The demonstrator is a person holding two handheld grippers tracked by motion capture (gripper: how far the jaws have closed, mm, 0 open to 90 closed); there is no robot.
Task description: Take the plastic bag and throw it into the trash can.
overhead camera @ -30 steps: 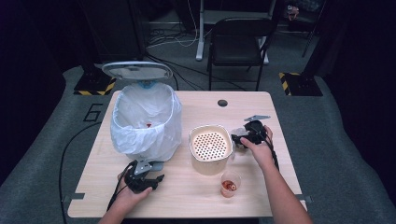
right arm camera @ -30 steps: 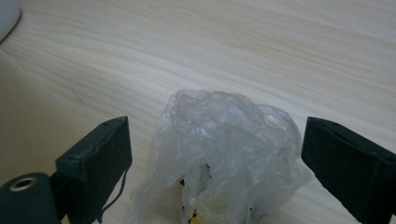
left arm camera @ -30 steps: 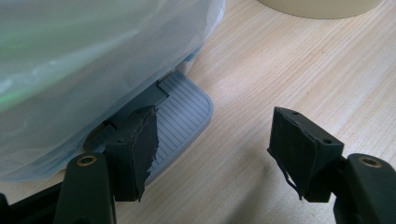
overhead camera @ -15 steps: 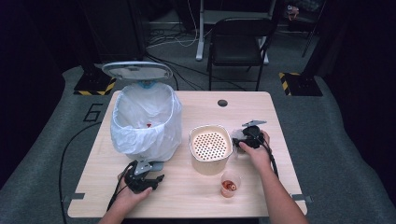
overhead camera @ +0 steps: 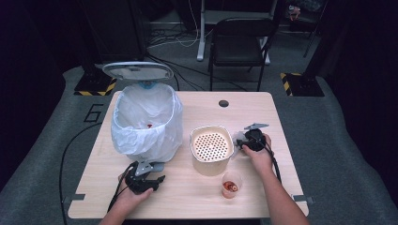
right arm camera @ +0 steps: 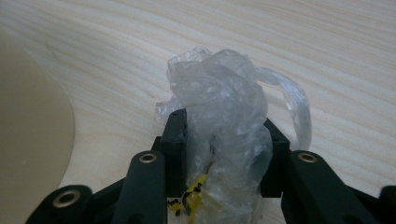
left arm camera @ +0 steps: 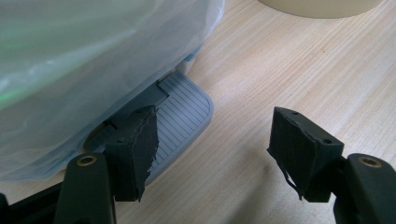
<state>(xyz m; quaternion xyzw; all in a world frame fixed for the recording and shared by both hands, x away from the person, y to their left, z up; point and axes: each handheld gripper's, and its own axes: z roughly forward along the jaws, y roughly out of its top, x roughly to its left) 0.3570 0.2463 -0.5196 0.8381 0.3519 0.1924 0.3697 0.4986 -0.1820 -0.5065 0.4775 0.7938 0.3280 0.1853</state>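
My right gripper [right arm camera: 224, 128] is shut on a crumpled clear plastic wrapper [right arm camera: 219, 98], and its jaws have just been closing on it. In the high view this gripper [overhead camera: 240, 140] lies low on the table, just right of a beige container with a perforated top [overhead camera: 211, 145]. My left gripper [left arm camera: 212, 133] stands open and holds nothing. One of its jaws hangs over the grey ribbed pedal [left arm camera: 184, 114] of the bin. In the high view it [overhead camera: 155, 178] rests in front of the bin lined with a white bag [overhead camera: 145, 124].
The bin's lid [overhead camera: 137, 70] stands open behind the bag. A small clear cup with reddish contents [overhead camera: 231, 185] stands near the front edge, close to the right forearm. A dark folding chair [overhead camera: 239, 42] stands behind the wooden table [overhead camera: 197, 201].
The right hand has shifted slightly beside the beige container. The left hand and its gripper have stayed where they were.
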